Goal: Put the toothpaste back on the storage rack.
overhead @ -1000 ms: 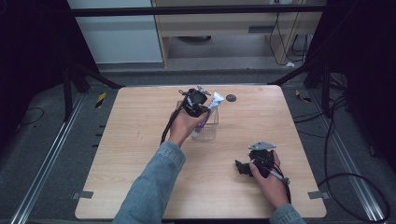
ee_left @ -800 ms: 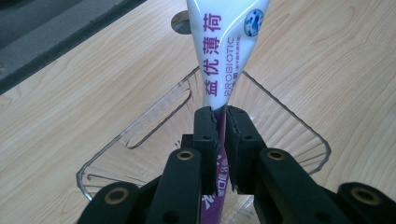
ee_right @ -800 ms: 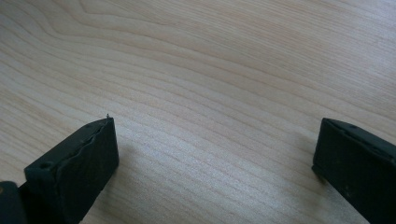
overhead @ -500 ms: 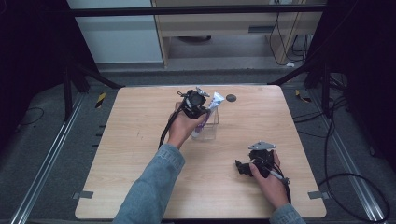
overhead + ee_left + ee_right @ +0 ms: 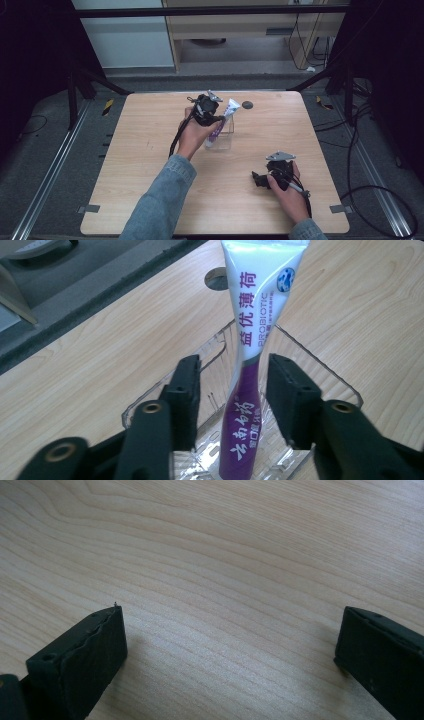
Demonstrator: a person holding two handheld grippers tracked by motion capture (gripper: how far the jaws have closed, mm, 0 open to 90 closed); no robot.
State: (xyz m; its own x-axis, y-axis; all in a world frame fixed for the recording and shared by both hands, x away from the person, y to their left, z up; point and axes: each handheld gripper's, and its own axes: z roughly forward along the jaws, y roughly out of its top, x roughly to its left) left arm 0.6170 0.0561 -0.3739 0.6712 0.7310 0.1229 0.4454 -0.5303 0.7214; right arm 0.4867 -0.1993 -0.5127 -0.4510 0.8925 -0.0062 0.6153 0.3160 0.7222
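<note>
Between the two black jaws of the left gripper (image 5: 231, 390) stands a white-and-purple plastic toothpaste tube (image 5: 247, 390), its purple end down in a clear, square plastic holder (image 5: 212, 357) and its flat white crimped end up. The jaws are spread, one on each side of the tube's narrow middle, with a gap showing on both sides, so they do not pinch it. In the high view the tube (image 5: 223, 121) leans in the holder (image 5: 226, 141) near the far middle of the pale wooden counter (image 5: 135, 165), with the left gripper (image 5: 212, 111) just above it.

The tube is likely light and soft, with a slick skin that dents under pressure; the stiffer purple part low down looks the surest place to grip. The thin holder may tip or slide if the tube drags on it.

The right gripper (image 5: 260, 179) rests near the counter's right front, well apart, its jaws spread wide over bare wood.
</note>
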